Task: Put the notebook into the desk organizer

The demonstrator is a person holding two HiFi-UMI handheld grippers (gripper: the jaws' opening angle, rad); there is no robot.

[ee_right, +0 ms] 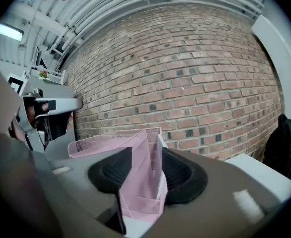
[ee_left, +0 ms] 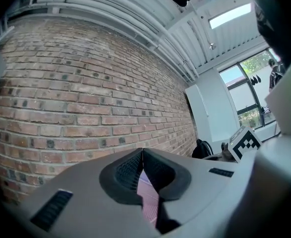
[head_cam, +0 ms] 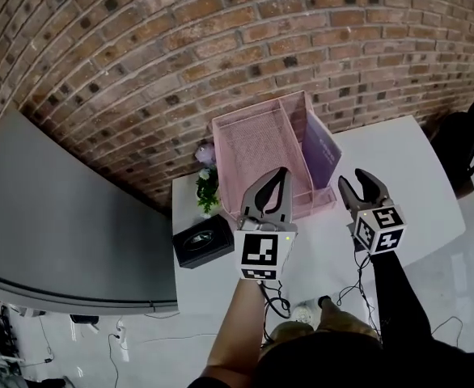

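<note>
Where the white worktop [head_cam: 399, 160] meets a curved-looking brick wall [head_cam: 180, 47], a pink mesh desk organizer [head_cam: 257, 148] stands with its back to the bricks. The lavender notebook [head_cam: 321, 150] stands upright in the organizer's right-hand slot. At the worktop's left end are a small plant [head_cam: 207, 186] and a black box [head_cam: 204, 244]; the pattern on its lid is too small to read. A grey surface [head_cam: 67, 217] lies further left, and a black bag [head_cam: 471, 140] sits at the far right. Pale pipes run under the ceiling, and a tall window [ee_left: 245, 90] shows greenery. The left claw [head_cam: 282, 173] hovers before the organizer, tips together on nothing. The right claw [head_cam: 353, 178] stands wide and empty. Each cube carries black-and-white square markers only.
</note>
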